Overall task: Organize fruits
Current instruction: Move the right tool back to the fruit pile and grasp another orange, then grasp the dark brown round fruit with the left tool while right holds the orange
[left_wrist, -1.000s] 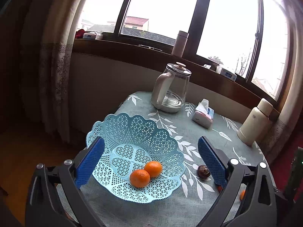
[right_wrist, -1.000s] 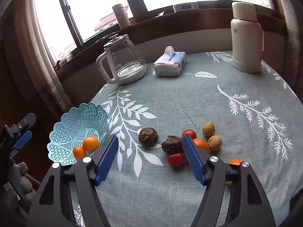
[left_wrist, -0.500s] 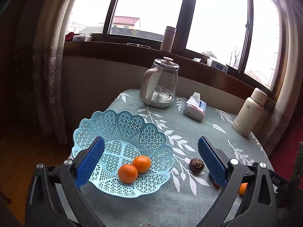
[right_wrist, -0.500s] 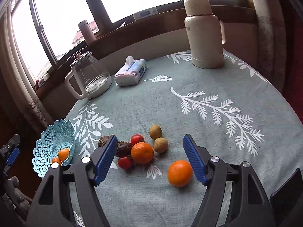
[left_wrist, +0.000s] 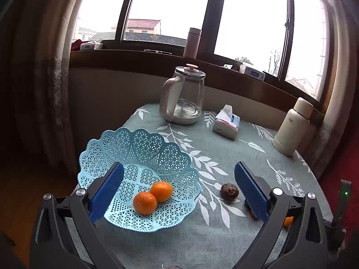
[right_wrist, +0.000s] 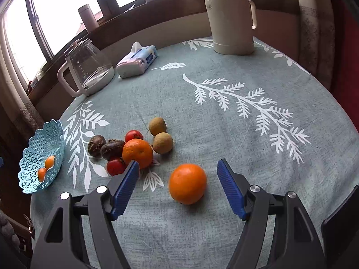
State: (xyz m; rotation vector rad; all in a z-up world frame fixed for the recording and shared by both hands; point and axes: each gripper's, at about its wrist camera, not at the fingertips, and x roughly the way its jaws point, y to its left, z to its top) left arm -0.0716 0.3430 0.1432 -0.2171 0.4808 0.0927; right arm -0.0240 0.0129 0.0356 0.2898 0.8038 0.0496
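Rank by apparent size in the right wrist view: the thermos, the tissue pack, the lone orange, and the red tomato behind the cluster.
1. thermos
2. tissue pack and lone orange: they look similar, and the orange is much nearer the camera, so I do not rank them.
3. red tomato

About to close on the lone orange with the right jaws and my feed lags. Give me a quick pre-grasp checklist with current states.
1. Right gripper open: ok, jaws spread wide and empty.
2. Lone orange lined up between the jaws: ok, roughly centred, though it sits just ahead of the tips.
3. Neighbours out of the way: ok on the right; the second orange of the fruit cluster sits right behind the left pad, watch it.
4. Blue basket has room: ok, only two oranges inside.
5. Left gripper clear of the drop path: not ok, it hangs open over the basket.
6. Orange steady on the tablecloth: cannot tell.
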